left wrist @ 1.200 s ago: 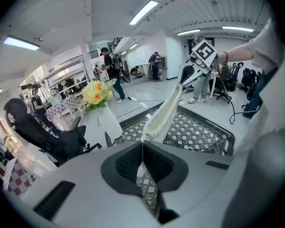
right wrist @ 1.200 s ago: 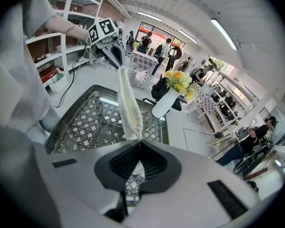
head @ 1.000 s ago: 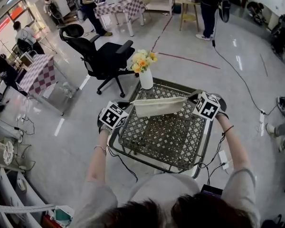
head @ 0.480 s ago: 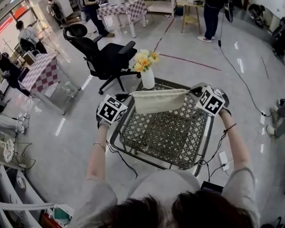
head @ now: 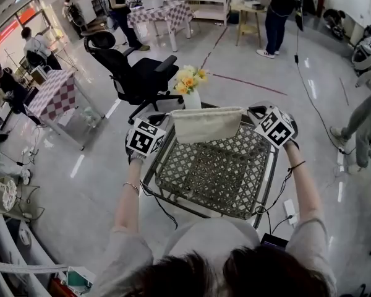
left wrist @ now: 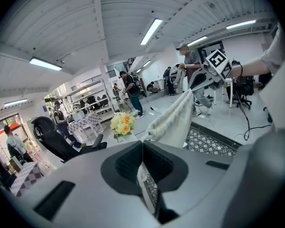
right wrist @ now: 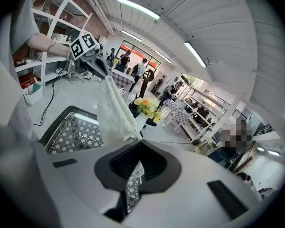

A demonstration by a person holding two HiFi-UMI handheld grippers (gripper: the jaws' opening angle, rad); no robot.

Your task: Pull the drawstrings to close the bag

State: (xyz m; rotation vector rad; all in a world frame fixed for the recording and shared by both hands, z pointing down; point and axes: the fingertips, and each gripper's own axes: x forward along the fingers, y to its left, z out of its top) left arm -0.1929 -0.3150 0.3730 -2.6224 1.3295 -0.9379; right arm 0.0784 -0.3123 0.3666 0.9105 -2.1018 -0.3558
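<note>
You are holding the cream bag (head: 205, 124) stretched between both grippers, over the 12 o'clock edge of the metal lattice table (head: 217, 177). I cannot tell whether its lower hem is touching the lattice.

Edges and room:
- The table's raised dark rim is running all round, and the lattice top is lying bare from the bag back toward you at 6 o'clock.
- A black office chair (head: 135, 73) is standing at 11 o'clock, well apart from the table.
- A check-clothed table (head: 49, 94) is sitting out at 9 o'clock.
- Open grey floor is spreading from 12 to 2 o'clock, with a thin cable (head: 309, 94) trailing across it.
- A bystander's legs (head: 357, 117) are showing at 3 o'clock.

Containers:
- A white vase (head: 190, 100) is standing at the table's 11 o'clock corner, just behind the bag, holding yellow and white flowers (head: 187, 78).
- The bag's top edge is looking gathered; what is inside is not showing.

Grippers:
- The left gripper (left wrist: 142, 142) is pinching tight on the bag's left top corner.
- The right gripper (right wrist: 140, 141) is pinching tight on the right top corner, with cloth running straight from tip to tip.
</note>
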